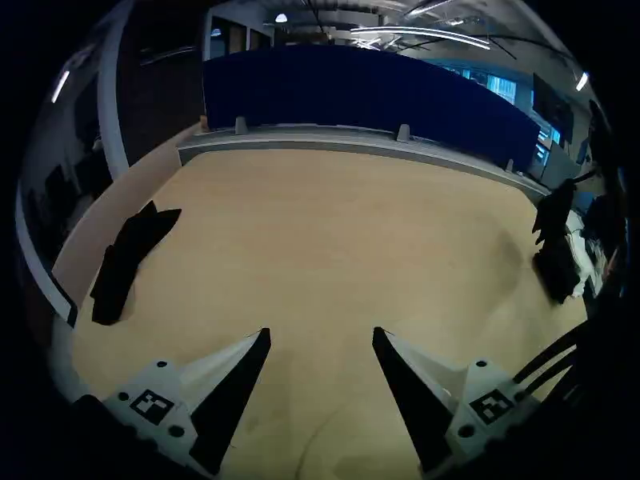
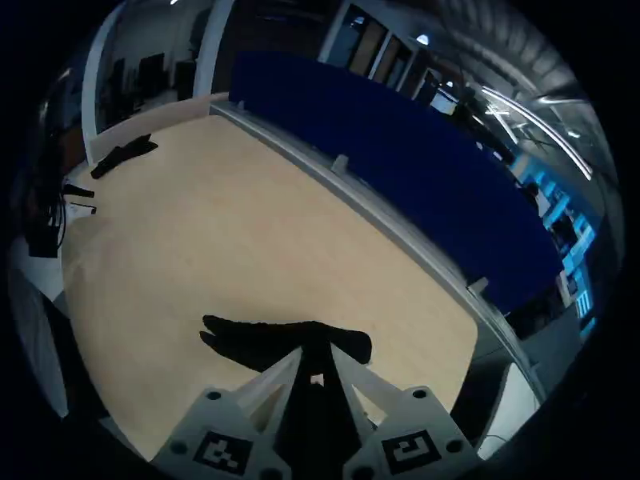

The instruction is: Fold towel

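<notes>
Pinching the black towel [image 2: 264, 336], the right hand-held gripper [image 2: 316, 366] holds its near edge.

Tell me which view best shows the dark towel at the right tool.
Right gripper view: the dark towel lies close and large, pinched in the right tool. The left gripper view shows it small, at the table's right edge.
</notes>
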`<state>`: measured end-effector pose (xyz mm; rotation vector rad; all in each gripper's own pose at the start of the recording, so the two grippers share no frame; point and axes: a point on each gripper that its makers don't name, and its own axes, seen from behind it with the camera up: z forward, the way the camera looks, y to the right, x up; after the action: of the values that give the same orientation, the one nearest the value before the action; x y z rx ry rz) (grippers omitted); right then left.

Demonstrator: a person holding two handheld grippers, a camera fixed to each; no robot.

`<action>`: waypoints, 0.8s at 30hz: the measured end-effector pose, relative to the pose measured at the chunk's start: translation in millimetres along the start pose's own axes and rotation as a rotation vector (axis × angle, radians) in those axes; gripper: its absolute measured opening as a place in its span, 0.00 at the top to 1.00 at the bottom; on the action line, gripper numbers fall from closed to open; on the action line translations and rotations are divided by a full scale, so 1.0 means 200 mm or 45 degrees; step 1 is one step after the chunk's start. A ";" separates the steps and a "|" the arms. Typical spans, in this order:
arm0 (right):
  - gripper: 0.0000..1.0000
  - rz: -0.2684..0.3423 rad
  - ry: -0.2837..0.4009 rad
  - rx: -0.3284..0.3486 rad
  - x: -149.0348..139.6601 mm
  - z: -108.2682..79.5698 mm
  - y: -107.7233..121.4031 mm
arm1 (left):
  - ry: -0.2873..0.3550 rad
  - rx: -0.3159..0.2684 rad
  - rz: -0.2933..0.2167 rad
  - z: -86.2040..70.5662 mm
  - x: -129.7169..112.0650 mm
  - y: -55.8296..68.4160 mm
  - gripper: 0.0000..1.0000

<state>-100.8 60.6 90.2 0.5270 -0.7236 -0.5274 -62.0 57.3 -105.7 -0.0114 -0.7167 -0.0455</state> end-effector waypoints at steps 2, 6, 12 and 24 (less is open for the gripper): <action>0.91 0.014 -0.010 -0.011 -0.05 -0.01 0.05 | -0.002 0.000 0.006 0.00 0.00 0.02 0.05; 0.91 0.036 -0.022 -0.028 -0.12 -0.02 0.13 | -0.006 -0.005 0.013 0.01 0.00 0.05 0.05; 0.91 0.036 -0.044 -0.037 -0.19 -0.04 0.17 | -0.009 -0.014 0.026 0.03 0.02 0.09 0.05; 0.91 0.024 -0.129 -0.060 -0.47 -0.13 0.23 | -0.015 -0.031 0.049 0.03 0.03 0.15 0.05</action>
<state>-128.7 158.6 56.5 0.4514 -0.8104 -0.5551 -59.7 88.0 -97.0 -0.0491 -0.7274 -0.0174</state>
